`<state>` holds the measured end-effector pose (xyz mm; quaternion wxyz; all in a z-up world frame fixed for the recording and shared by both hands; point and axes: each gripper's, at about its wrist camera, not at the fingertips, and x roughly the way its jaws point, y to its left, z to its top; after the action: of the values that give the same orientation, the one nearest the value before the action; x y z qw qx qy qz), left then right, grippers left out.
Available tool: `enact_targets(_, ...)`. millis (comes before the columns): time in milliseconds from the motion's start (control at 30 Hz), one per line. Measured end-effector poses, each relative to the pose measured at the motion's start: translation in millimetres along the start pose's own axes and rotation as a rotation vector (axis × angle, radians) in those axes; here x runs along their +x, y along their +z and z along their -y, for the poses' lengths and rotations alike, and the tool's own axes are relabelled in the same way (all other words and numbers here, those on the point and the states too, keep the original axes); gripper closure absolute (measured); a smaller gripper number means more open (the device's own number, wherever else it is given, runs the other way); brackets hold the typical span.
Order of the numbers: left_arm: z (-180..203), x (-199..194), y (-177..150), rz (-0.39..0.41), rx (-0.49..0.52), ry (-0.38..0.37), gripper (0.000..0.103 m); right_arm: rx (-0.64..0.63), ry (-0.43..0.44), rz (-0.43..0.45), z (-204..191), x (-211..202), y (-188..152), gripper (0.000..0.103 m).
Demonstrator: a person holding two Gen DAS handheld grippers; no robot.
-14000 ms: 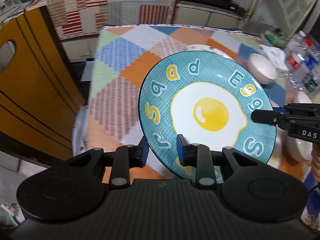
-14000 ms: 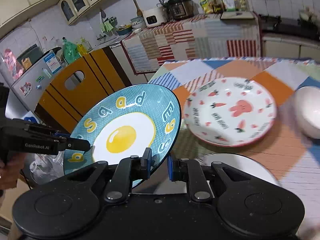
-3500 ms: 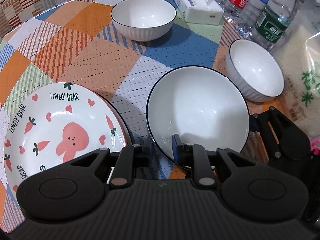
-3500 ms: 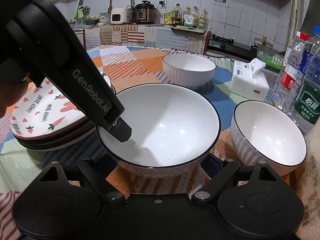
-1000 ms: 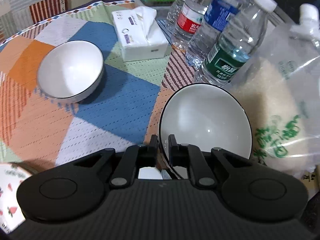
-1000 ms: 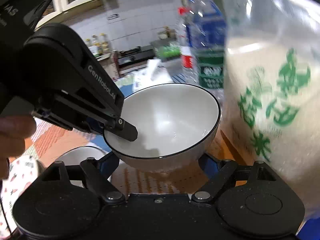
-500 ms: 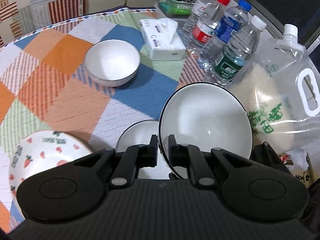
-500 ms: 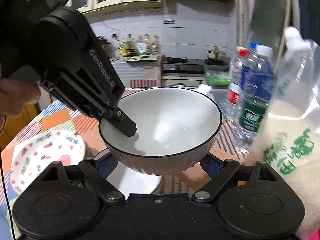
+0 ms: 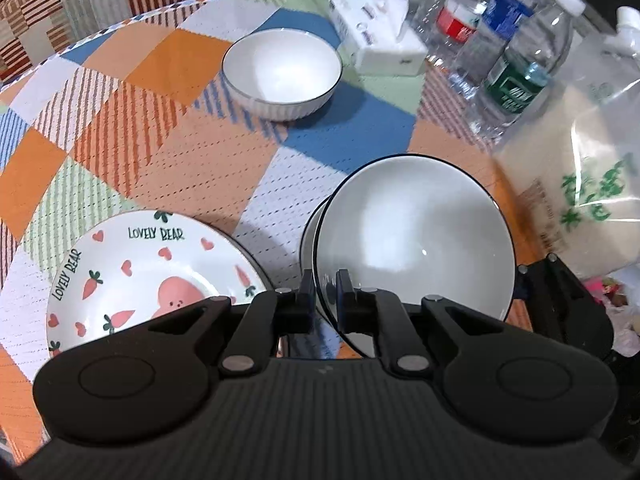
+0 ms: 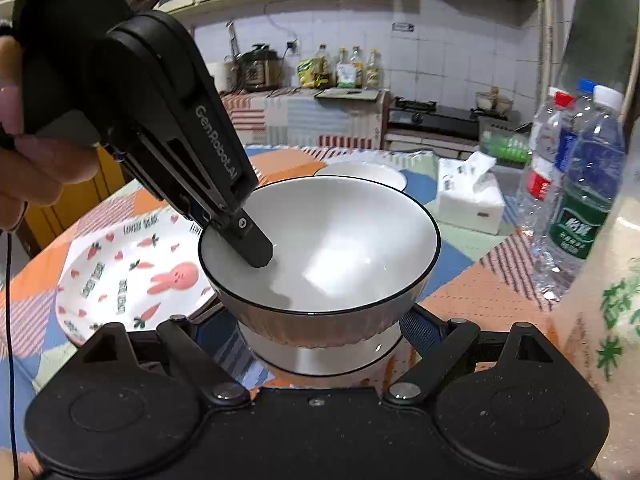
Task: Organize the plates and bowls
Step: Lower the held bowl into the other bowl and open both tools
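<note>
A white bowl with a dark rim hangs tilted just above a second white bowl, whose edge shows beside it. My left gripper is shut on the upper bowl's near rim, with one finger inside the bowl. My right gripper stands wide, its pads against both sides of that bowl's lower wall. A "Lovely Bear" plate tops a plate stack to the left. A third white bowl sits farther back.
Close on the right stand a big rice bag and several water bottles. A tissue box lies behind the far bowl. The checked tablecloth shows between the plate and the far bowl. A person's hand holds the left gripper.
Both grippers have carried the bowl left, away from the rice bag and bottles, over the second bowl. The plate stack has come into view. The right gripper has rolled level.
</note>
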<state>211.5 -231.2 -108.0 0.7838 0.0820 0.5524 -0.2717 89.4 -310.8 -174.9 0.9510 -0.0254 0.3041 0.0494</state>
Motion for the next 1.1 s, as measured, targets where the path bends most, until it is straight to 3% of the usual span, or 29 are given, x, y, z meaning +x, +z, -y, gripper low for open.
enact_targets(767,10.6,23.1,9.1,-0.097,0.071,0.088,0.092,-0.114,-0.036,-0.239,-6.3,17.8,18.6,0.011)
enact_targets(1100,17.0,32.2,3.1,-0.034,0.118,0.139,0.091,-0.108,-0.054,-0.268,-4.4,20.6,19.1,0.01)
